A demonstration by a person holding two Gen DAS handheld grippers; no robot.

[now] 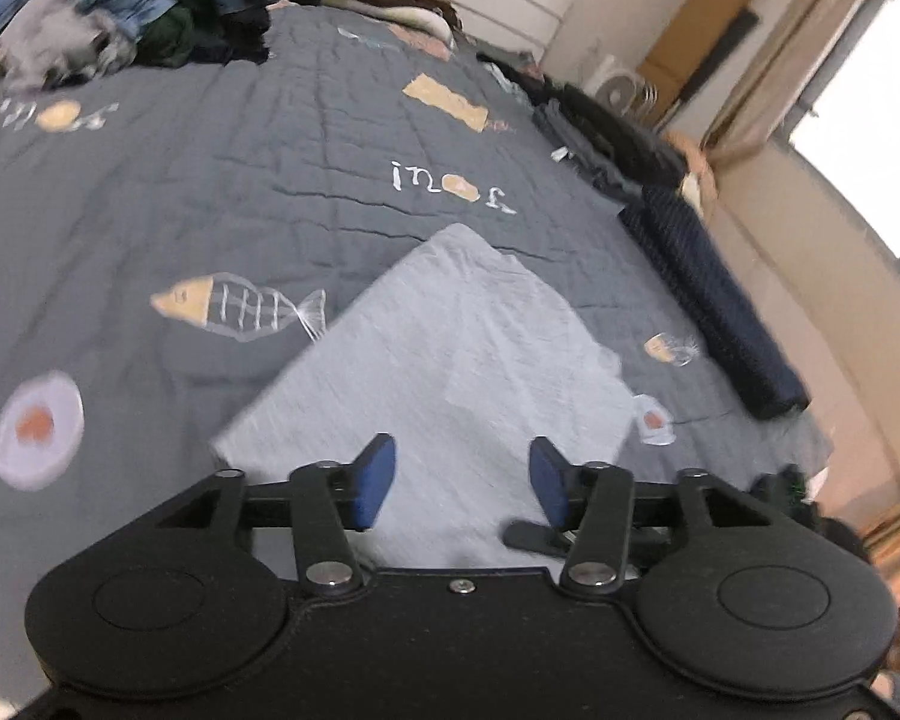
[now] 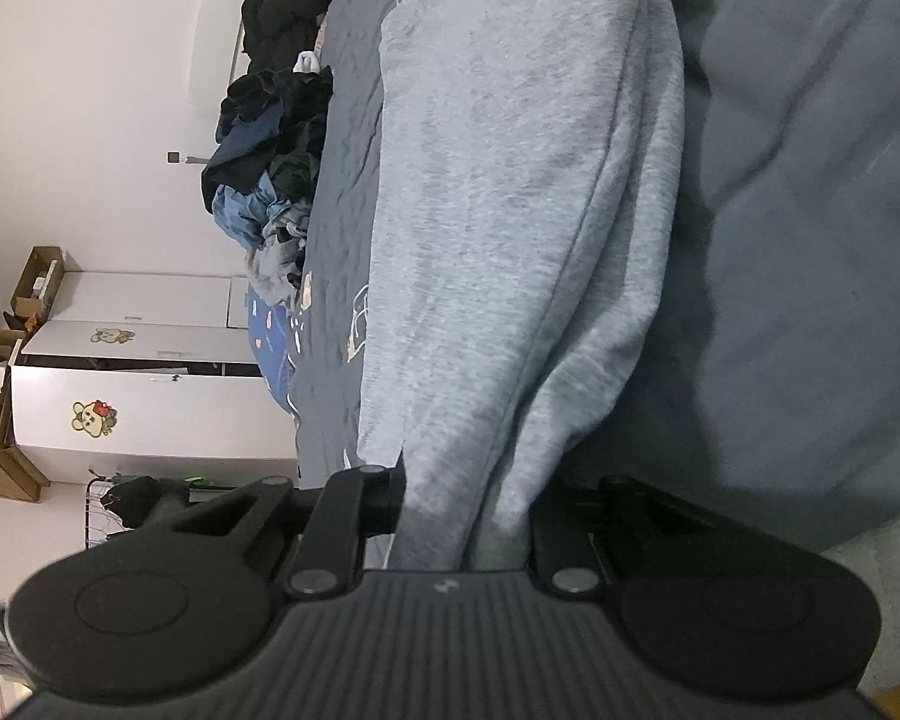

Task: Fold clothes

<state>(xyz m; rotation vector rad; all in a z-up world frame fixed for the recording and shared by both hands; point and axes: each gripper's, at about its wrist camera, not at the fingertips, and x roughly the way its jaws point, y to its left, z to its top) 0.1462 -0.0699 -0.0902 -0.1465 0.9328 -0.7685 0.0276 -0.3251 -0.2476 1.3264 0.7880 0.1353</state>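
Gripping the grey garment (image 2: 510,210) in closed right fingers (image 2: 390,492) — left fingers (image 1: 375,483) hanging open above the bed (image 1: 210,180), needing a matching corner.

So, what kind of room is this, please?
Most likely a bedroom at home. A bed with a grey quilted cover fills the view, unfolded clothes are piled at its far end, and a white wardrobe with stickers stands by the wall.
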